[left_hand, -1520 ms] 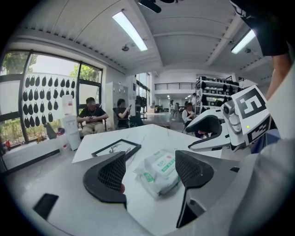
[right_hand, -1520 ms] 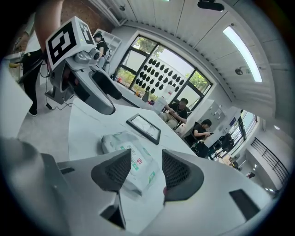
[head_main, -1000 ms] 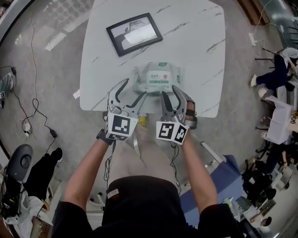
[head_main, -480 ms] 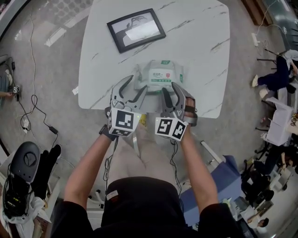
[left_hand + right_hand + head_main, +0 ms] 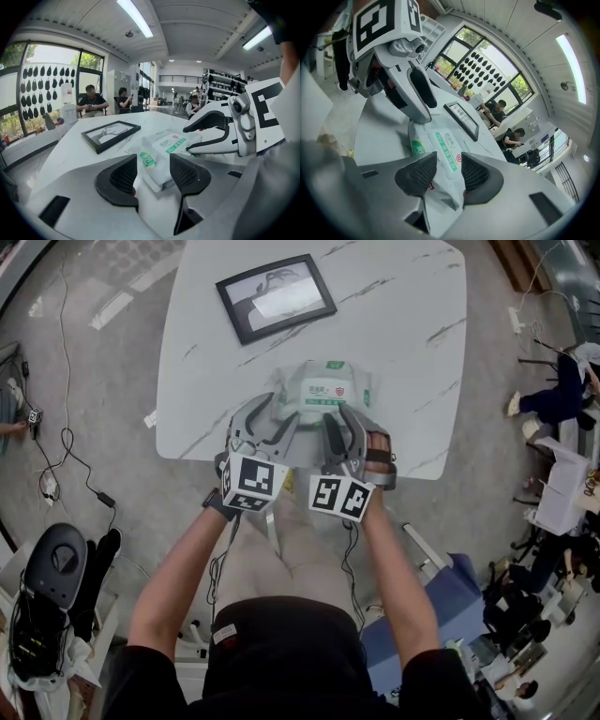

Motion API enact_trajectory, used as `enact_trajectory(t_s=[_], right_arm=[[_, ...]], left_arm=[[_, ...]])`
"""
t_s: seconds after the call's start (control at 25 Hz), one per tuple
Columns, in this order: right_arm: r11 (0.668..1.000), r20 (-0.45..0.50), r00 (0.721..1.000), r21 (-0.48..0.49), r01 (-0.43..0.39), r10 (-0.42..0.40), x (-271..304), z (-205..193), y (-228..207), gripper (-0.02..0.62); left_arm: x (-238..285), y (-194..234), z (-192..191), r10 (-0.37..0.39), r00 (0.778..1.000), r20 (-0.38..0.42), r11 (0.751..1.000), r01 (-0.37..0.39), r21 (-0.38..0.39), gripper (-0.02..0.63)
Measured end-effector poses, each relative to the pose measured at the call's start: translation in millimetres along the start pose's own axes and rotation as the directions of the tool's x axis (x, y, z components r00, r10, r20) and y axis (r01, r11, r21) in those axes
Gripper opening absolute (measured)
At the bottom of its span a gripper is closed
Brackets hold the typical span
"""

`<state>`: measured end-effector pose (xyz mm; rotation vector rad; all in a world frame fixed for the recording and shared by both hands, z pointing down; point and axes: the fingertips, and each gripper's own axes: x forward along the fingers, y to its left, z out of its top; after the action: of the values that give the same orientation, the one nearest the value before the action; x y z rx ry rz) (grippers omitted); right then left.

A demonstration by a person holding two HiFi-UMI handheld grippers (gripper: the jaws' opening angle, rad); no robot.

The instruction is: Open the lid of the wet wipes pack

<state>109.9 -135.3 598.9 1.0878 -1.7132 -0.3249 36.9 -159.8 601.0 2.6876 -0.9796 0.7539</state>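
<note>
The wet wipes pack [image 5: 326, 390], white with green print, lies flat near the front edge of the white marble table [image 5: 394, 324], lid down. My left gripper [image 5: 276, 411] is at its left end and my right gripper [image 5: 339, 420] at its near right end. In the left gripper view the jaws [image 5: 152, 174] are closing, with the pack's near corner [image 5: 161, 174] reaching between the pads, which do not press on it. In the right gripper view the jaws [image 5: 449, 172] are closing too, and the pack's crimped end [image 5: 440, 190] lies in the gap, apart from the pads.
A black picture frame [image 5: 276, 297] lies flat on the far left of the table. The table's front edge runs just under both grippers. People sit at tables [image 5: 93, 102] in the background, and cables and bags lie on the floor [image 5: 56, 474] to the left.
Both grippers have sunk and moved forward onto the pack's two ends. The left jaws have narrowed clearly, the right jaws a little. The pack has not moved.
</note>
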Motion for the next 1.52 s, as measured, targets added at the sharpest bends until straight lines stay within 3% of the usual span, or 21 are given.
enact_trajectory(t_s=[0.28,0.48,0.76,1.52], right_arm=[[0.998,0.001,0.999,-0.044,-0.035,0.035,1,1,8,0.102],[0.998,0.010,0.999,-0.048,-0.030,0.030,1,1,11,0.082],[0.998,-0.019,0.999,-0.043,-0.040,0.039,0,1,12,0.083],[0.972,-0.070,0.994,-0.213,-0.097,0.084,2,1,23,0.028]], left_arm=[[4,-3,-7,-0.028,0.999,-0.022,0.997,0.026,-0.069,0.204],[9,-7,-11,-0.044,0.997,-0.068,0.999,0.042,-0.027,0.173],[8,-9,-11,-0.091,0.991,-0.095,0.995,0.086,-0.056,0.166],[8,-14,-12,-0.131,0.986,-0.105,0.991,0.127,-0.045,0.140]])
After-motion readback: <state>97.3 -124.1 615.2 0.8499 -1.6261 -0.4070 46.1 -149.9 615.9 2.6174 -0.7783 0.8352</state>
